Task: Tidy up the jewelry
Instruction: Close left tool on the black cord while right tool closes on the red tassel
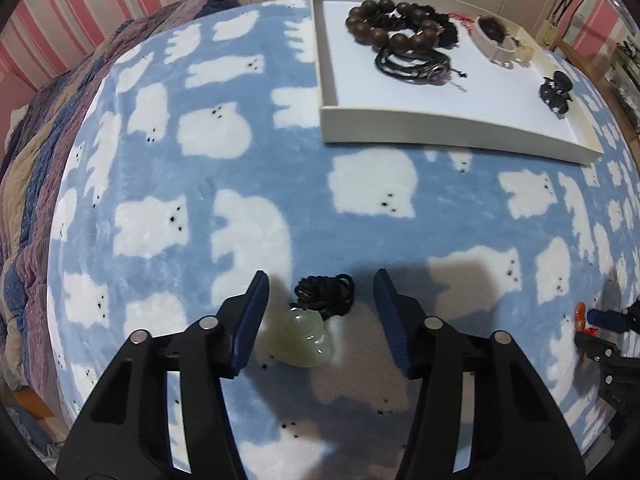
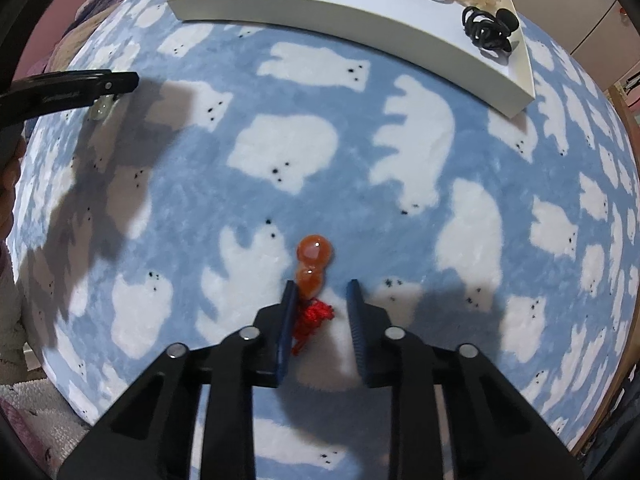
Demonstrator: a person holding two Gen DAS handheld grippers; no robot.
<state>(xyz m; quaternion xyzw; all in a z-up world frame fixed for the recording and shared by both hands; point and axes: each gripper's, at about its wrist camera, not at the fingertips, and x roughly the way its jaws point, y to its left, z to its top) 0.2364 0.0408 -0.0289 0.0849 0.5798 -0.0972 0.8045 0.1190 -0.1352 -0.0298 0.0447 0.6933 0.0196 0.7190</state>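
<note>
Both claws are pointing steeply down at a blanket [image 1: 248,168] patterned with white bears, each straddling one loose piece of jewelry.

The left claw [image 1: 320,300] is standing spread, with a pale green pendant [image 1: 302,338] and its dark cord [image 1: 326,292] lying between the pads; neither pad is touching the stone. The right claw [image 2: 322,308] is standing narrower, an orange gourd pendant [image 2: 313,262] lying just ahead of its tips and the red cord [image 2: 310,318] sitting between the pads. One pad is resting against that cord, the other is clear of it, so nothing is pinched yet.

The white tray [image 1: 400,128], already carrying a wooden bead bracelet [image 1: 390,22] and other pieces, is sitting well apart at the far side.

Judgement: each claw should be settling onto the plush and closing across the stone's body or the gathered cord, not a single strand, since the smooth stones are likely to slip.

The surface under the blanket is hidden. The left claw is appearing only as a dark arm at the edge of the right wrist view. Whether the pad tips are touching the fabric cannot be told.
</note>
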